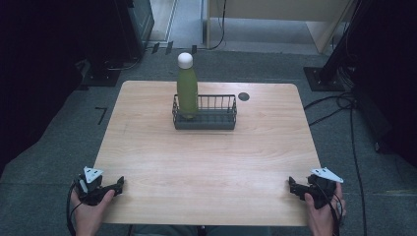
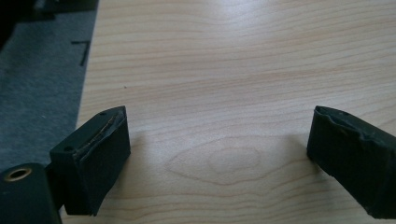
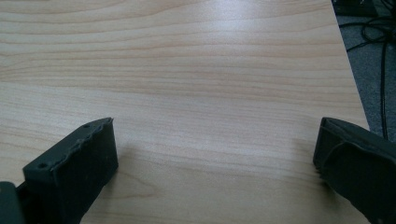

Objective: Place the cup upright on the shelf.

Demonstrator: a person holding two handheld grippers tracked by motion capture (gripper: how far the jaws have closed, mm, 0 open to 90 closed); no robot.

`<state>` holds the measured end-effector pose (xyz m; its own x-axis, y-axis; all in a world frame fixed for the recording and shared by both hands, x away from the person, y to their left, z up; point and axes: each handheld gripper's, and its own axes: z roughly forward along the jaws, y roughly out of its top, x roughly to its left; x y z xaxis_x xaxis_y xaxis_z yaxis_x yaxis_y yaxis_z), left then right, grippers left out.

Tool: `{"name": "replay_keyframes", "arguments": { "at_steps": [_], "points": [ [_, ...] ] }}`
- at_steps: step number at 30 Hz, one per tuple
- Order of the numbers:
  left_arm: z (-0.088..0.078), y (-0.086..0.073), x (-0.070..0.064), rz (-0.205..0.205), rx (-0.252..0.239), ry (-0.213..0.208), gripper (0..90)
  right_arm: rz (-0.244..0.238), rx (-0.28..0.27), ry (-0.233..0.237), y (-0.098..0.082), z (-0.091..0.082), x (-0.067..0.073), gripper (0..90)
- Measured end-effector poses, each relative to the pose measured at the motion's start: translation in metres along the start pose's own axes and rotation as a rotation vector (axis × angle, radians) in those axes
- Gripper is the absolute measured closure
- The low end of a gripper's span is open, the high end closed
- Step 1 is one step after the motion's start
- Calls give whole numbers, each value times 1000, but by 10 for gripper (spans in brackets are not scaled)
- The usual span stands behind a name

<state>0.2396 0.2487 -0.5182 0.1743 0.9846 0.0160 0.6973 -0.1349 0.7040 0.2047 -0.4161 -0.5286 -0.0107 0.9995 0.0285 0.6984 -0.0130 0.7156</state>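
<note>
green bottle point(image 1: 187, 91) bears no readable label; left gripper point(image 1: 117, 185) and right gripper point(image 1: 292, 186) both released

Light wooden table point(image 1: 206, 162), grey carpet floor point(image 1: 59, 132), black cables point(image 1: 344, 105) at right, dark equipment stands point(image 1: 322, 78) behind

Light wooden table point(image 1: 206, 162) with rounded corners fills the middle of the high view, standing on grey carpet. Dark wire basket point(image 1: 216, 118) sits directly on it, upper centre of the frame near the far edge; small dark round hole point(image 1: 244, 96) in the tabletop just right of the basket's top. Lower part of the tabletop is plain wood grain.
</note>
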Motion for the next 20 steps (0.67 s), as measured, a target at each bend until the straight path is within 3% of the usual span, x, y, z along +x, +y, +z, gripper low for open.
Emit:
{"name": "replay_keyframes", "arguments": {
  "at_steps": [5, 15, 20],
  "points": [
    [2, 2, -4, 31, 1, -31, 63, 0, -1, 0, 0, 0, 0, 0],
    [4, 4, -6, 23, 1, -24, 62, 10, 2, -7, 1, 1, 0, 0],
    [10, 10, -13, 15, 12, -17, 24, 10, 2, -7, 1, 1, 0, 0]
  ]
}}
